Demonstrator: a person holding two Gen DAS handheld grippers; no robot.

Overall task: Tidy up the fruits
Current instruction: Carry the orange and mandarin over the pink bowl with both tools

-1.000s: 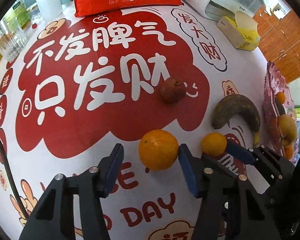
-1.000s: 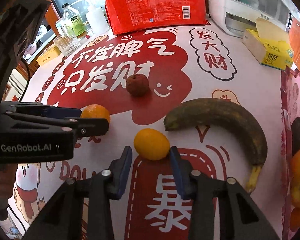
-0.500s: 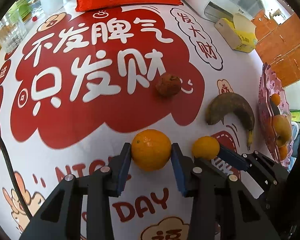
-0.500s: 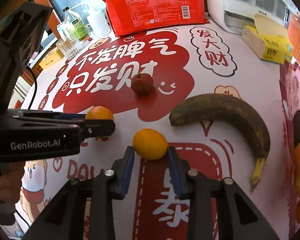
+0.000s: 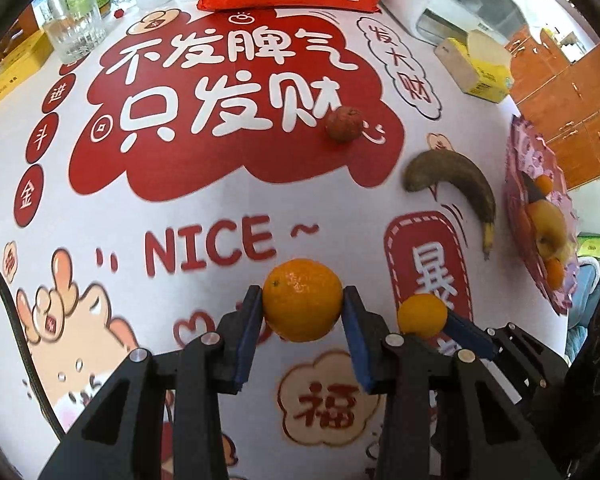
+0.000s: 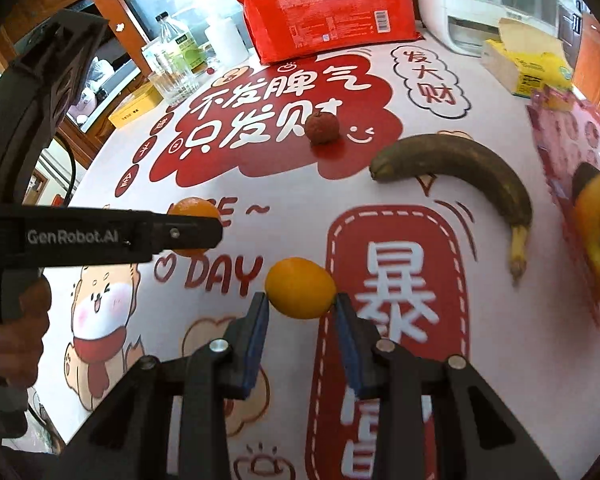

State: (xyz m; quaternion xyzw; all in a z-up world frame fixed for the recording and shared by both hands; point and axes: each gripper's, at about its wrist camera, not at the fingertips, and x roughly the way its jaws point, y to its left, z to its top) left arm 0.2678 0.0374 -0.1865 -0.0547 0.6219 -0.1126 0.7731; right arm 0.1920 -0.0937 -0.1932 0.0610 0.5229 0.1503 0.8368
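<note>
Over the table (image 5: pixel 80 208), we reckon both picks are done: our left gripper (image 5: pixel 302 309) clamps the big orange (image 5: pixel 302 299), our right gripper (image 6: pixel 301 305) the small orange (image 6: pixel 301 288). Next, carry both to the fruit tray (image 5: pixel 518 168) at the right edge.

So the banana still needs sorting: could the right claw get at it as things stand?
Probably not yet. The right claw is shut on a small orange, so it is occupied. The path to the banana itself looks free across the table.
</note>
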